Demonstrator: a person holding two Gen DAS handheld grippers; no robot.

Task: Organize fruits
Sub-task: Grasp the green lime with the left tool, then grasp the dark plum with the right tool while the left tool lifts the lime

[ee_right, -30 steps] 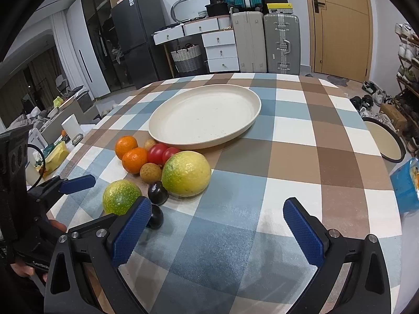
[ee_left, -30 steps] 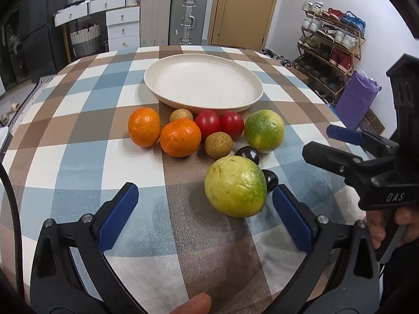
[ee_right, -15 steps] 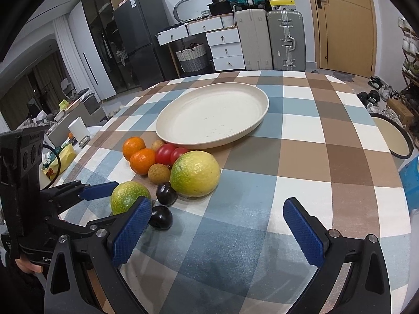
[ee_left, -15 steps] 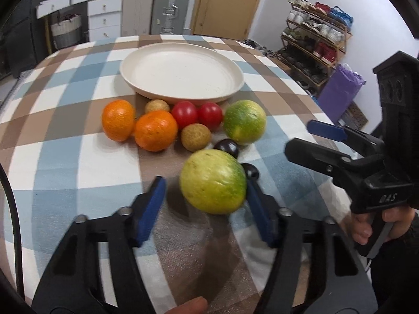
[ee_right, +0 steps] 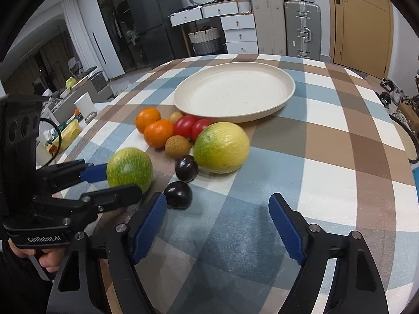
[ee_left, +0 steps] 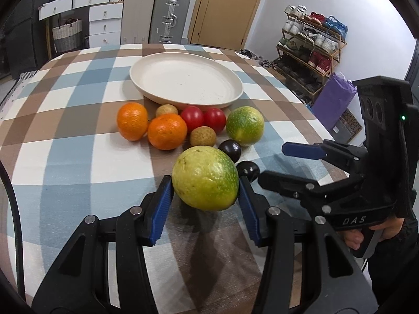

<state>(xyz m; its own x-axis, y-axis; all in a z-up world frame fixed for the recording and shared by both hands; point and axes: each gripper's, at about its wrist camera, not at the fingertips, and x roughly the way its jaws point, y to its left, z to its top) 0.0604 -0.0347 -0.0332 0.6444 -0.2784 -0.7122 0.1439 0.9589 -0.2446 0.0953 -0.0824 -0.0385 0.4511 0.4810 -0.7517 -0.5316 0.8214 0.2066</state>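
The left claw is clamped on a large yellow-green citrus at lower centre of the left wrist view, a blue pad pressed against each flank, the fruit apparently resting on the checked bench. The right claw has its jaws closing with nothing between them but bare cloth; a dark plum lies just beyond its left pad.

Just past the gripped citrus lie a second plum, a small brown fruit, two tomatoes, two oranges and another green citrus. Behind them, upper centre, the cream plate holds nothing.

Organizing probably means moving the fruit onto that plate. The grip sits near the citrus's widest part, which looks sound. To do it well, lift straight up before travelling, so the fruit clears the cluster, then lower it toward the plate's far side, leaving room for the rest. Release only once it rests; round fruit rolls.
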